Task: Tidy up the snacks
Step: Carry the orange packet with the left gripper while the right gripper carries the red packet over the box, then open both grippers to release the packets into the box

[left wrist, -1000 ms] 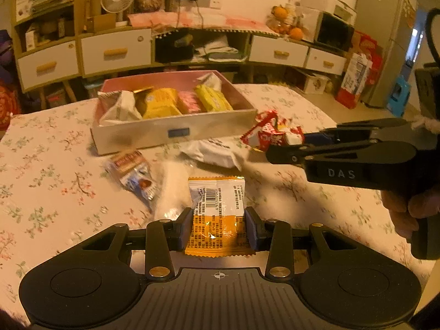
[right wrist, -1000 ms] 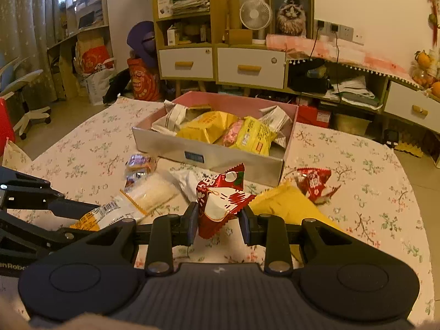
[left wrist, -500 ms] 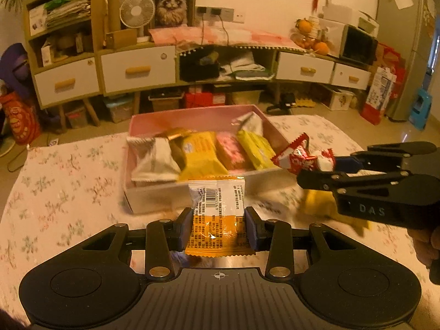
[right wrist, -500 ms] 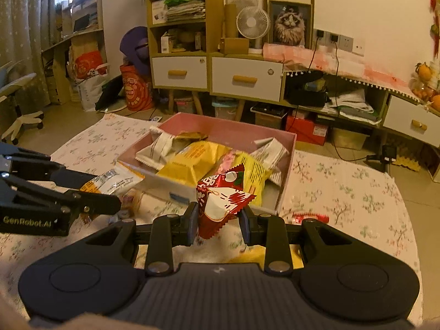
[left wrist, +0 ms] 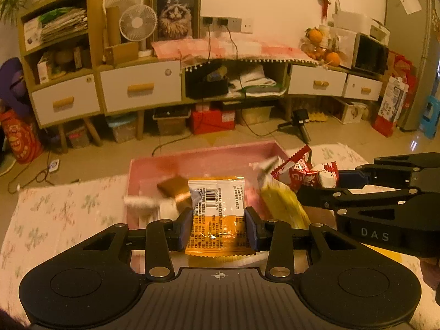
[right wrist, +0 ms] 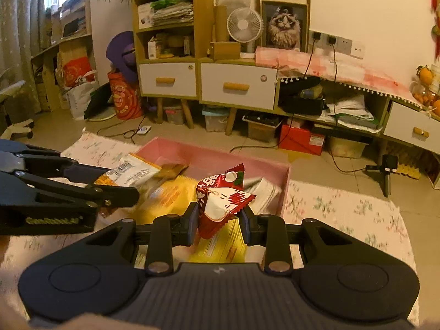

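Note:
My left gripper (left wrist: 218,227) is shut on an orange and white snack packet (left wrist: 217,214), held over the pink box (left wrist: 192,159). The same packet (right wrist: 132,172) and the left gripper (right wrist: 121,192) show at the left of the right wrist view. My right gripper (right wrist: 219,224) is shut on a red and white snack packet (right wrist: 222,200) above the box (right wrist: 277,165). In the left wrist view that red packet (left wrist: 305,172) pokes out of the right gripper (left wrist: 327,181). Inside the box lie yellow packets (right wrist: 176,195), a brown one (left wrist: 173,188) and white ones (right wrist: 261,189).
The box sits on a table with a floral cloth (left wrist: 55,206). Beyond the table's far edge is open floor, then low cabinets with white drawers (left wrist: 140,85), a fan (left wrist: 136,24) and a small tripod (right wrist: 387,170). Both grippers hang side by side over the box.
Both grippers have moved forward and up from over the loose snacks to above the pink box, each still holding its packet. The snacks lying on the cloth have dropped out of view.

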Demonstrator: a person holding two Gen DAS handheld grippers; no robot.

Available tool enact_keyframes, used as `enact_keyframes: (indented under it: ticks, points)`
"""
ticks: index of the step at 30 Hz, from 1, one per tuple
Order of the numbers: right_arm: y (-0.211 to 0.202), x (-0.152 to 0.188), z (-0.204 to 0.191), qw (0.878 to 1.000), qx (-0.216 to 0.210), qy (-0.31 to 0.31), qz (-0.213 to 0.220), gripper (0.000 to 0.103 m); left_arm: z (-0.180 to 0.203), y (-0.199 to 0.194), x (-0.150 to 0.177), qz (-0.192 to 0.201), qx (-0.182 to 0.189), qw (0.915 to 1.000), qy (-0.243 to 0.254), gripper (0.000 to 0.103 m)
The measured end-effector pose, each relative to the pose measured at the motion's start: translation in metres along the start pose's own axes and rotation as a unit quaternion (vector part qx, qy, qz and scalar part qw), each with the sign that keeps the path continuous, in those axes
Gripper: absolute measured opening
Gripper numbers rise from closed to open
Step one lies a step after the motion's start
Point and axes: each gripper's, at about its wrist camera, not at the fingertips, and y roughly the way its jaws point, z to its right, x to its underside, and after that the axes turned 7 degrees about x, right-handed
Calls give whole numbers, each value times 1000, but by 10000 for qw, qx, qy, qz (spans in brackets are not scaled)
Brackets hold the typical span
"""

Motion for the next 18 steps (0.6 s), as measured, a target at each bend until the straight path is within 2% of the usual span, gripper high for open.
enact_keyframes:
  ticks: [7,13,18]
  points:
    - [21,-12,5,9999,-72,59,-49,28,-6,36,-22,-72,-114,9999,17,37]
    - [36,-18,10,9999,-82,92,-119,28,-14,57,-29,-58,-106,9999,-74,37]
    - [48,-21,14,9995,-152,153,-236,28,-20,73,-32,-198,-145,9997,-50,37]
